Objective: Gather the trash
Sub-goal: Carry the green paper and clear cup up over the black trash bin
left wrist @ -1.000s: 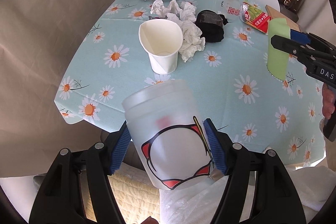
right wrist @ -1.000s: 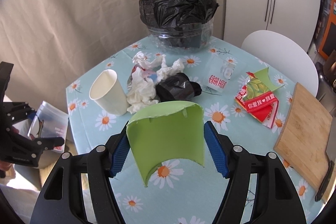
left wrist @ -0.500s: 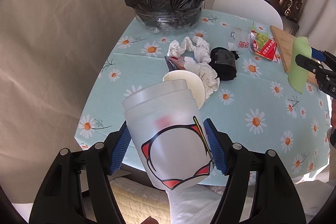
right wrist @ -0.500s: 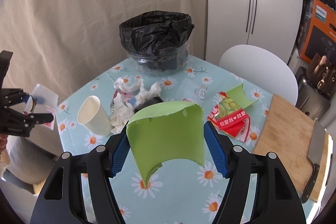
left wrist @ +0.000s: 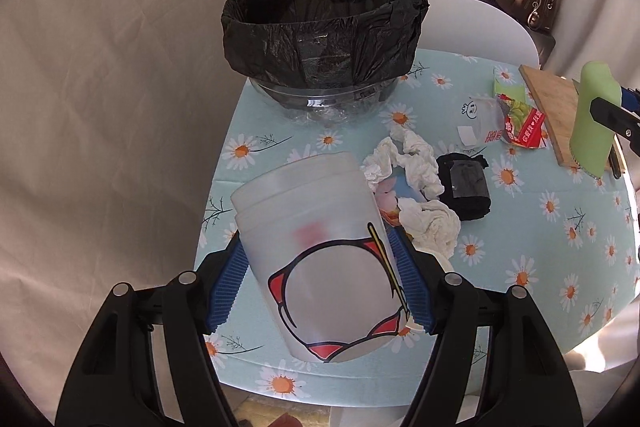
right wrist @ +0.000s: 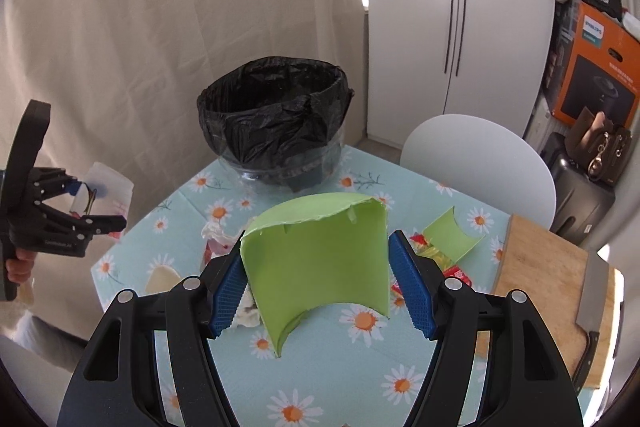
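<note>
My left gripper (left wrist: 320, 283) is shut on a frosted plastic cup (left wrist: 316, 255) with a red and black print, held above the table's near-left edge. My right gripper (right wrist: 316, 283) is shut on a torn green cup piece (right wrist: 320, 267), held above the table's middle. The bin with a black bag (left wrist: 320, 31) stands at the table's far side, also in the right wrist view (right wrist: 276, 123). Crumpled white tissues (left wrist: 416, 163), a black wad (left wrist: 466, 187), a clear cup (left wrist: 478, 119) and a red-green wrapper (left wrist: 520, 119) lie on the table.
The daisy tablecloth (left wrist: 520, 239) covers the round table. A wooden cutting board (right wrist: 548, 291) with a knife (right wrist: 592, 291) lies at the right. A white chair (right wrist: 480, 163) stands behind. A second green piece (right wrist: 452, 239) and a white paper cup (right wrist: 162, 279) lie on the table.
Both grippers have risen and moved toward the bin with their loads. The bin now looks nearer and larger in both views. The white paper cup is now hidden behind my frosted cup.
</note>
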`<state>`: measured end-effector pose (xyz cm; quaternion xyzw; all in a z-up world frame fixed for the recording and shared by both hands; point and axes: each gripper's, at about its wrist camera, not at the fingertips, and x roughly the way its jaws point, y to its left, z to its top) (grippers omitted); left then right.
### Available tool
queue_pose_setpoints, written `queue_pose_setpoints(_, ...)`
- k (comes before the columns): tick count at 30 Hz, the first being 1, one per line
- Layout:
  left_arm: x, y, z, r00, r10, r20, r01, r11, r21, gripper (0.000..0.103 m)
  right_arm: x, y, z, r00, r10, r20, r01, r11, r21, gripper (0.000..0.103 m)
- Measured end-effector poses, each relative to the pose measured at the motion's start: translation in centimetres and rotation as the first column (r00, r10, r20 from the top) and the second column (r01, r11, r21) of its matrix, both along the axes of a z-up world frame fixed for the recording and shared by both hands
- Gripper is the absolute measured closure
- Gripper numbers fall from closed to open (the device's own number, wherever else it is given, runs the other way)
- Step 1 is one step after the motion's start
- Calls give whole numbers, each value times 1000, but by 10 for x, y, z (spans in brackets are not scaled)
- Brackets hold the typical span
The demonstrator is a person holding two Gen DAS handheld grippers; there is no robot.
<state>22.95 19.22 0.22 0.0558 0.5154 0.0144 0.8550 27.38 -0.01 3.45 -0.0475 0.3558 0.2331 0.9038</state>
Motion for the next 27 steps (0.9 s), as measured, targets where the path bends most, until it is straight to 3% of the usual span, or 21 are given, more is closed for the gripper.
queue_pose_setpoints(12, 68, 34, 1, 979, -202, 26, 204, 978, -54, 34, 39, 40, 6, 986, -166, 16, 166, 986, 5, 40)
queue_pose_setpoints(17, 93, 42, 18, 966, -258, 34, 258, 966, -12, 34, 53, 54, 19, 979, -198, 41, 195, 979, 53, 40)
queue_pose_setpoints(23, 115, 49, 48, 956, -288, 52, 289, 957, -18, 34, 75, 67, 34, 980, -189, 57, 183, 979, 92, 40)
queue_pose_setpoints(27, 129, 52, 72, 949, -295, 111, 301, 952, -45, 34, 91, 76, 45, 983, -170, 65, 162, 981, 108, 40)
